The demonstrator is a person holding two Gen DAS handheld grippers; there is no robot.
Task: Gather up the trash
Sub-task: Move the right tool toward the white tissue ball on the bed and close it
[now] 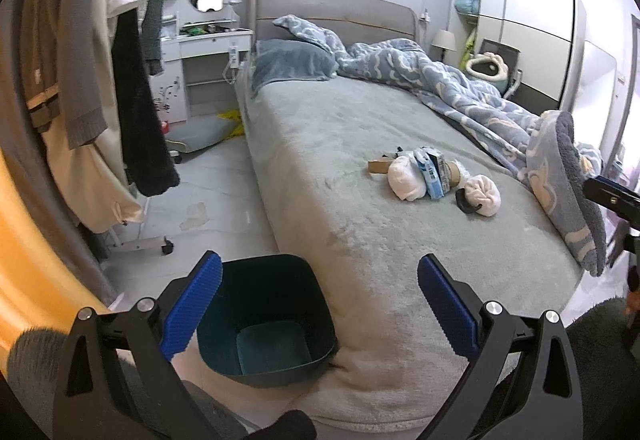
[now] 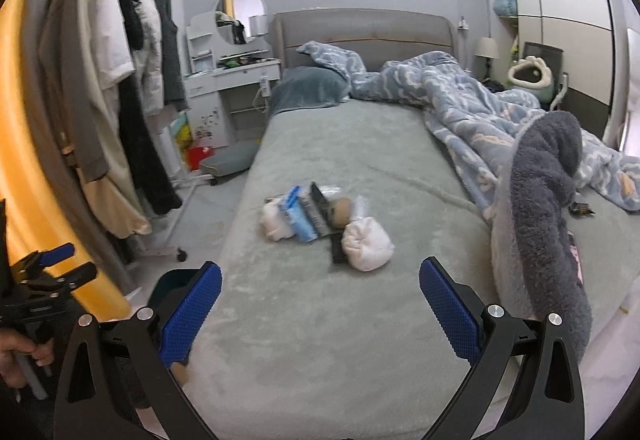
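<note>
Left wrist view showed both tools, left tool (image 1: 320, 304) and right tool (image 2: 320, 304), apart and empty, the bin (image 1: 266, 324) set against the bed (image 1: 328, 128) near the trash pile (image 1: 432, 176), seemingly for short drops.

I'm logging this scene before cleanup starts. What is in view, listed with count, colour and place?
bin: one, dark teal, on the floor at the bed's near corner, nothing visible inside
trash pile: one cluster, white wads, blue packet, brown rolls, black bits, mid-bed
bed: one, grey-green cover
blanket: one, blue with cloud pattern, bunched on the right
pillow: one, blue-grey, by the headboard
clothes rack: one, hung with beige, white and black garments, left
dressing table: one, white, round mirror above
left gripper: blue fingers, open
right gripper: blue fingers, open
</note>
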